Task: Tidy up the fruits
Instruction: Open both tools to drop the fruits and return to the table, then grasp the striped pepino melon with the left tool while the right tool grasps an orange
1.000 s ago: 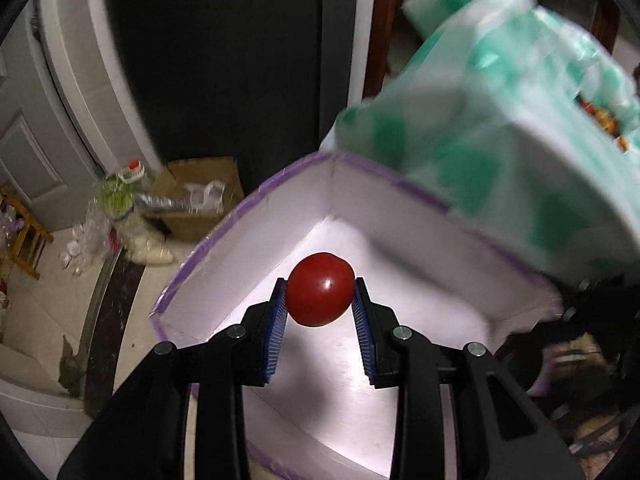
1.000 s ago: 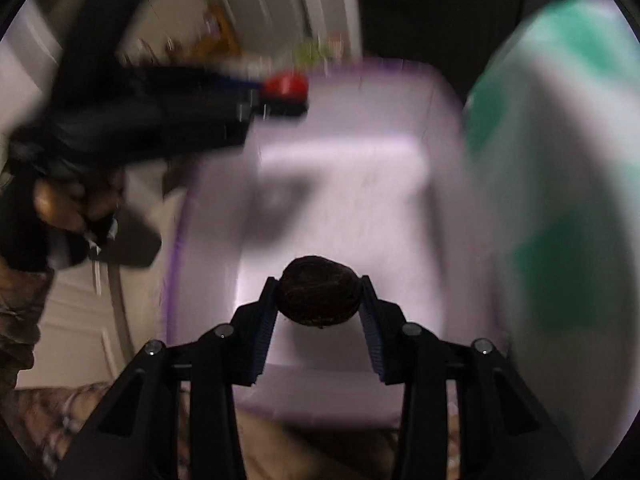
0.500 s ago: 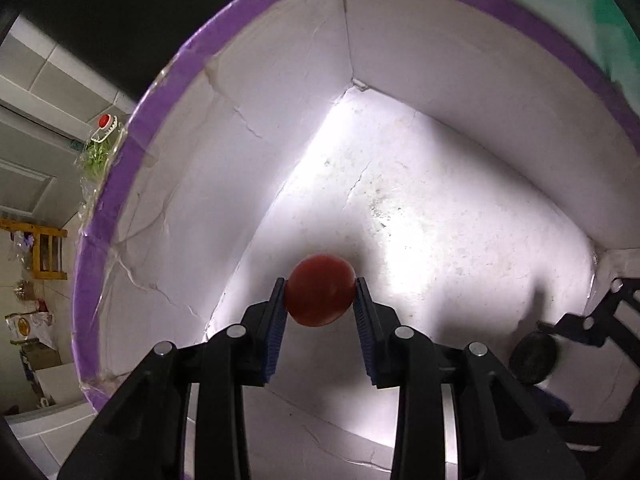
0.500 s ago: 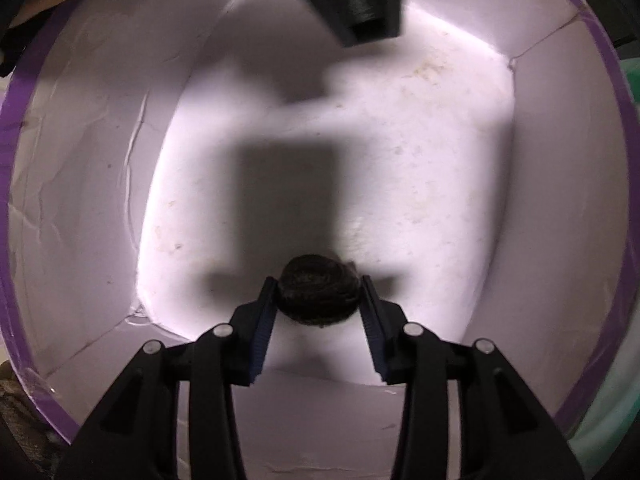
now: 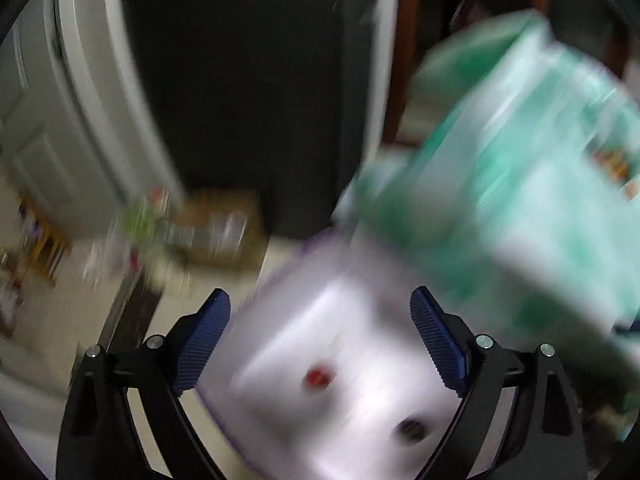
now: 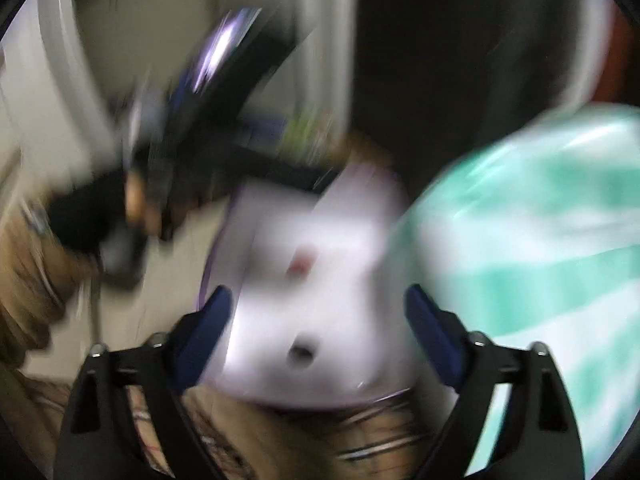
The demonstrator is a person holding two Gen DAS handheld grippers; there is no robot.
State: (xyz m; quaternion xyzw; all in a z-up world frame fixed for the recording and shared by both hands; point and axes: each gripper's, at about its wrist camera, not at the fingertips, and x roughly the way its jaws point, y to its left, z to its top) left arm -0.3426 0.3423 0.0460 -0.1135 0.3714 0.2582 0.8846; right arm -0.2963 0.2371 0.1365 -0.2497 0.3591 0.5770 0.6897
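Note:
Both views are motion-blurred. A white box with a purple rim (image 5: pixel 280 344) (image 6: pixel 256 248) sits below both grippers. A small red tomato (image 5: pixel 317 377) (image 6: pixel 301 266) and a dark round fruit (image 5: pixel 412 430) (image 6: pixel 302 354) lie on its floor. My left gripper (image 5: pixel 320 320) is open and empty above the box. My right gripper (image 6: pixel 318 312) is open and empty above the box too. The left gripper and the hand holding it show blurred at the upper left of the right wrist view (image 6: pixel 168 152).
A green-and-white plastic bag (image 5: pixel 520 184) (image 6: pixel 532 248) bulges right beside the box. A cardboard carton (image 5: pixel 218 232) and clutter sit on the floor to the left. A white door (image 5: pixel 48 128) and a dark doorway stand behind.
Both grippers have opened and let go of their fruit inside the box. Both have pulled up and back out of the box.

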